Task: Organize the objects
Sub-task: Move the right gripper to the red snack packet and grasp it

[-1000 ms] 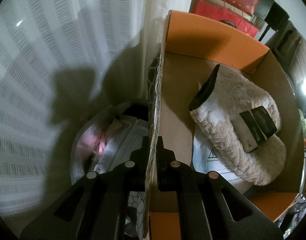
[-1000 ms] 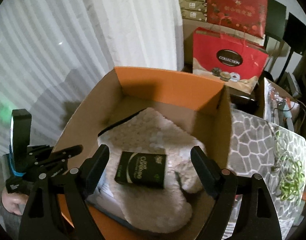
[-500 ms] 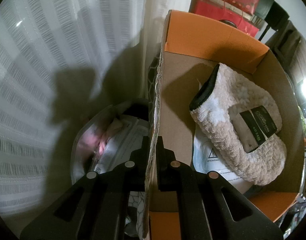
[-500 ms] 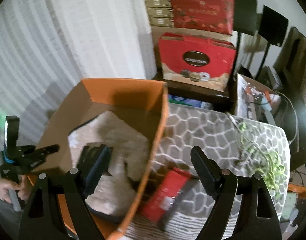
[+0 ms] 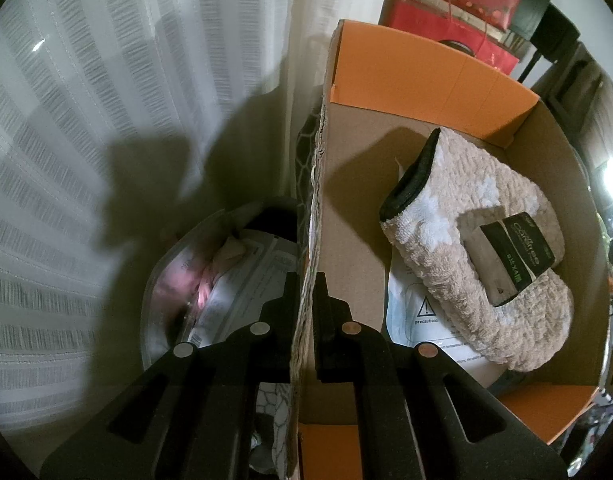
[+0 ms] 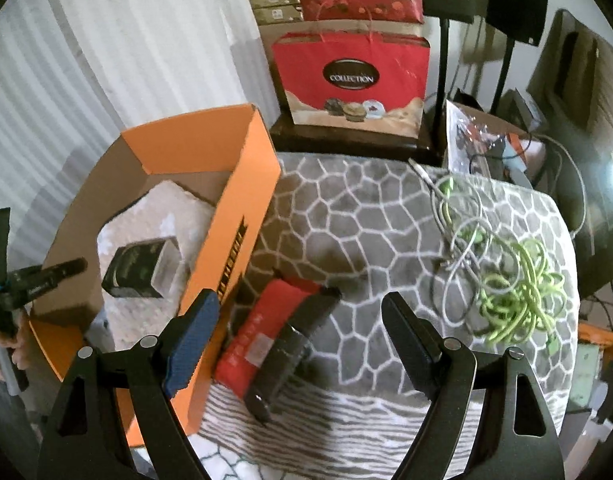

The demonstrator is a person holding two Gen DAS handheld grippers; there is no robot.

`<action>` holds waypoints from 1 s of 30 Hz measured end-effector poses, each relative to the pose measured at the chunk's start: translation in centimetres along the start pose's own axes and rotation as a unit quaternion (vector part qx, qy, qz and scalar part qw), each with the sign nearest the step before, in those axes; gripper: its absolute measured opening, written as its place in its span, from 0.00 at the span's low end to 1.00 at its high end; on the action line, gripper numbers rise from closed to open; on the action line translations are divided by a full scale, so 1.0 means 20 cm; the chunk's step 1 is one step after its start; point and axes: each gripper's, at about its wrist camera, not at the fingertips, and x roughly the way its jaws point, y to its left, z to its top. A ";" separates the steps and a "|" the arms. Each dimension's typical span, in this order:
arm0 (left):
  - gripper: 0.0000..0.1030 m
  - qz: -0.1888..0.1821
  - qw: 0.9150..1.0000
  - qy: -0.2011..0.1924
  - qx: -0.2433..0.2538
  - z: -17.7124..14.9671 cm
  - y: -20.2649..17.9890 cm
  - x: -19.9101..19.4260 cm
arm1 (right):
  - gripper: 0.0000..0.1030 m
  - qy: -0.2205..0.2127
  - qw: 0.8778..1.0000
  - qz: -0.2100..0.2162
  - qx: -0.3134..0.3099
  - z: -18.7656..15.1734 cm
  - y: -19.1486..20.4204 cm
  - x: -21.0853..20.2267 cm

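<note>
An orange cardboard box (image 5: 426,76) stands on a grey patterned blanket (image 6: 362,216). Inside lie a beige fluffy slipper (image 5: 486,240) and a small dark green carton (image 5: 514,244) on top of it. My left gripper (image 5: 306,292) is shut on the box's left wall. In the right wrist view the box (image 6: 242,208) is at the left, with the carton (image 6: 142,268) inside. My right gripper (image 6: 302,316) is open and empty above a red and black packet (image 6: 274,336) lying on the blanket beside the box.
A tangle of green and grey cables (image 6: 502,272) lies on the blanket at the right. A red gift bag (image 6: 350,76) stands behind. A white curtain (image 5: 126,100) hangs at the left. A clear bag of papers (image 5: 226,280) lies left of the box.
My right gripper has swung right, out from over the box to above the red and black packet on the blanket. The left gripper holds still on the box wall.
</note>
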 end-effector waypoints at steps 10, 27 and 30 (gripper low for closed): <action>0.05 0.000 1.000 0.000 0.000 0.00 0.00 0.00 | 0.82 0.020 0.998 0.033 0.041 -0.09 -0.07 0.07; 0.05 0.001 1.000 0.000 0.001 0.00 0.00 0.00 | 0.69 0.058 0.988 0.114 0.091 -0.17 -0.06 0.24; 0.05 0.001 1.000 0.000 0.000 0.00 0.00 0.00 | 0.67 0.063 0.987 0.117 0.091 -0.18 -0.05 0.26</action>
